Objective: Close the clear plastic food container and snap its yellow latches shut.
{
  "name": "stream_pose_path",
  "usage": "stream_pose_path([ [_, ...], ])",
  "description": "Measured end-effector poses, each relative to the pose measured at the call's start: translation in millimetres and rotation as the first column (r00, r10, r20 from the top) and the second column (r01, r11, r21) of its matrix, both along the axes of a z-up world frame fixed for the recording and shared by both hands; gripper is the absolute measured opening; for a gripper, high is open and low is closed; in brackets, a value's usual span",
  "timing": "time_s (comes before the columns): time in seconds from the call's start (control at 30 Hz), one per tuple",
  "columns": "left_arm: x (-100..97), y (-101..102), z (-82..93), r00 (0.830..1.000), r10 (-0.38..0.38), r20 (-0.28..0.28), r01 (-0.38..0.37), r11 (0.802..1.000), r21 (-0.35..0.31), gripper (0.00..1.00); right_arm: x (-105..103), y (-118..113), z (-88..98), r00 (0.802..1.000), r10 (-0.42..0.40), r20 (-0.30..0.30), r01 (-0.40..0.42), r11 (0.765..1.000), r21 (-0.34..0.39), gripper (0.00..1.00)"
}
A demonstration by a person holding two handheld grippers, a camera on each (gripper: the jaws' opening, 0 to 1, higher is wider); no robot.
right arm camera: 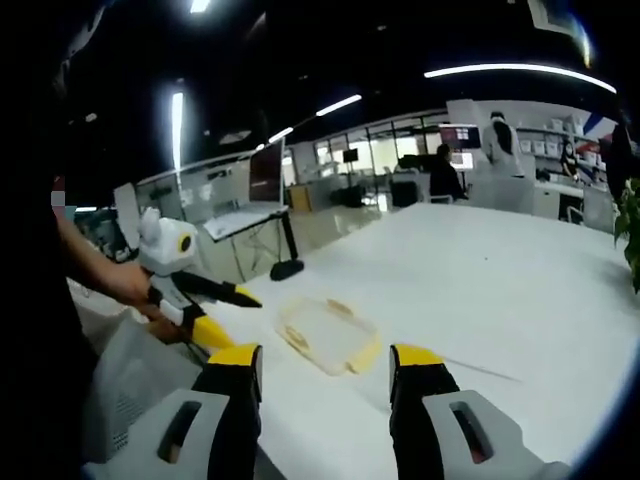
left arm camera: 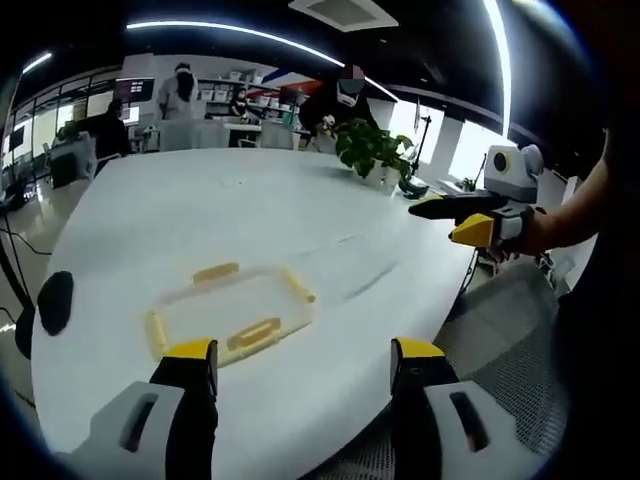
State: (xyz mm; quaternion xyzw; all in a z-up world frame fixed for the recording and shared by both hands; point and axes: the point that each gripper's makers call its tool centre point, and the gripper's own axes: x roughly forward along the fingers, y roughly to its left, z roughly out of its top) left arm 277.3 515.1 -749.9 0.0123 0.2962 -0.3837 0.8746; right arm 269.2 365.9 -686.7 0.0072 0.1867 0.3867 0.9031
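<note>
Container (left arm camera: 232,315) walls barely visible against white table (left arm camera: 200,220).

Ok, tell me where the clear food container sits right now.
The clear food container lies flat on the white table near its front edge, just ahead of the left gripper in the left gripper view, and ahead of the right gripper in the right gripper view.

one clear plastic food container (left arm camera: 232,312) lies on one white table (left arm camera: 200,215), and four yellow latches (left arm camera: 253,333) show on it, one to a side. two grippers are in play: the left gripper (left arm camera: 304,362) and the right gripper (right arm camera: 324,372), each with two yellow-tipped jaws. one potted plant (left arm camera: 372,152) stands on the table's far edge. about four people (left arm camera: 180,90) are in the background.
</note>
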Motion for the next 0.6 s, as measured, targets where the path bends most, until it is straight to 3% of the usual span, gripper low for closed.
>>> stream_pose_path([
  [0.6, 15.2, 20.3, -5.5, 1.000, 0.008, -0.027, -0.007, 0.999, 0.042, 0.69, 7.2, 18.8, -3.2, 0.999, 0.039, 0.003, -0.039, 0.999, -0.006, 0.50],
])
